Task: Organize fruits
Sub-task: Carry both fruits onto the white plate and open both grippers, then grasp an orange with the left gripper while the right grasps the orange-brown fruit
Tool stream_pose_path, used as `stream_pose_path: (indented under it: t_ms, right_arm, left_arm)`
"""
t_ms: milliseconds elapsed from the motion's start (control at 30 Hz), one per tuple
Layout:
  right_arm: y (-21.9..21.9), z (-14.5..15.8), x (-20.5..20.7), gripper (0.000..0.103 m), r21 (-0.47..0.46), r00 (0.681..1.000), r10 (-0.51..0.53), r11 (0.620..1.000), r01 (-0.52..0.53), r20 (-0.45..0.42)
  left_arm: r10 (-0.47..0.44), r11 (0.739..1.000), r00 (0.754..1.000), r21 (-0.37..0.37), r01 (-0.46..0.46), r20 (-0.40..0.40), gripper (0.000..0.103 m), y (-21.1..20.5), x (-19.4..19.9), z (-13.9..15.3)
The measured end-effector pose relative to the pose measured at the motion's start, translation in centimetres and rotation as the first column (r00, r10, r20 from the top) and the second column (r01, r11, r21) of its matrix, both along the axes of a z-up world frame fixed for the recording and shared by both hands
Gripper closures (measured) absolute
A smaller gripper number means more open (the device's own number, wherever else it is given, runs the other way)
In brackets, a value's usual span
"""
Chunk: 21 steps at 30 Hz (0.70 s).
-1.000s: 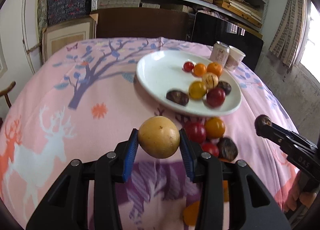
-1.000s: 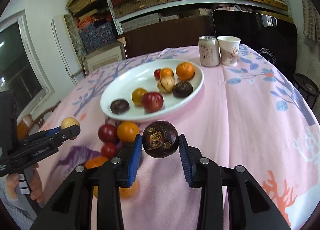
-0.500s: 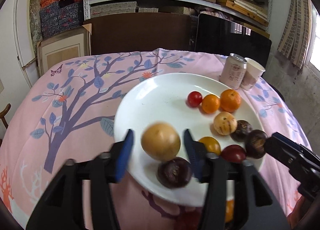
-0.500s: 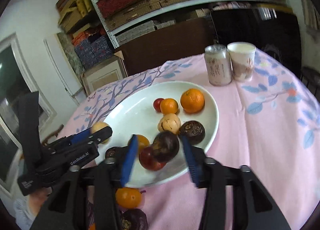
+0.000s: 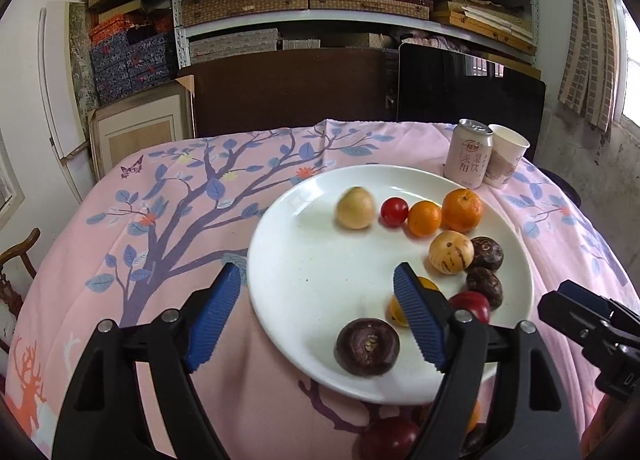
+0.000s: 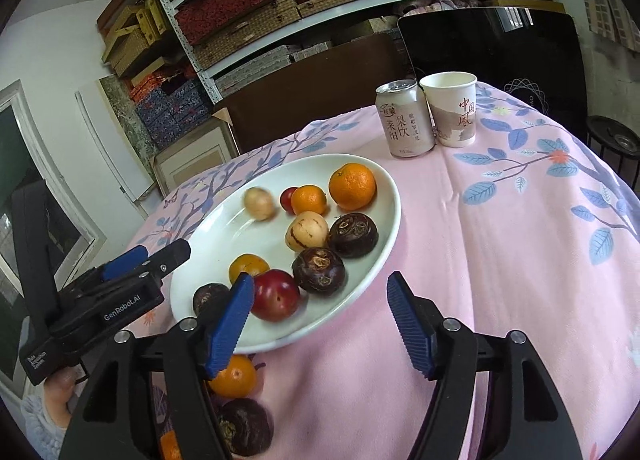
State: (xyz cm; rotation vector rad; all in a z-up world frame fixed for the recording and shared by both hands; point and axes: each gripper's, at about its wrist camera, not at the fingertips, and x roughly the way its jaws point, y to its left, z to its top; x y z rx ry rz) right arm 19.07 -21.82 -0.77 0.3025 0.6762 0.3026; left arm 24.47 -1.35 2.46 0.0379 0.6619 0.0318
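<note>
Now both grippers' fingers (image 5: 216, 316) spread wide over plate (image 5: 320, 340).

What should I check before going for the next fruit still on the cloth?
1. Left gripper free: ok, jaws open, nothing between them.
2. Right gripper free: ok, jaws open and bare.
3. Pale fruit settled on the plate: cannot tell, it looks blurred, maybe rolling.
4. Fruit left on the cloth: ok, an orange one and a dark one lie below the plate's near rim.
5. Room on the plate: ok, its left part is bare.
6. Can and cup out of the way: ok, both stand beyond the plate.
</note>
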Motion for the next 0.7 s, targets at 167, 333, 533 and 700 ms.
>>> stream_pose_path:
  t_ms: [167,333,533,700]
  right_arm:
    - [-0.2,0.5,-2.0,0.028,0.003,1.000,0.008,1.000,-0.008,0.018]
    - [-0.8,1.0,-4.2,0.025,0.032,0.999,0.010,0.999,-0.011,0.036]
    - [-1.2,1.1,-6.8,0.021,0.045,0.999,0.016,0.999,-0.018,0.050]
    - [-0.8,0.6,-8.8,0.021,0.019,0.999,0.032,0.999,-0.033,0.043]
  left_arm:
    - [0.006,0.999,1.000,0.051,-0.007,0.030,0.018,-0.4,-3.4,0.1]
    - [0.011,0.996,1.000,0.087,-0.012,0.017,0.018,-0.4,-6.6,-0.8]
    - [0.022,0.996,0.999,0.081,-0.024,0.026,0.015,0.0,-10.6,-1.0]
    - [0.036,0.997,0.999,0.065,-0.037,0.020,0.015,0.5,-13.0,-1.4]
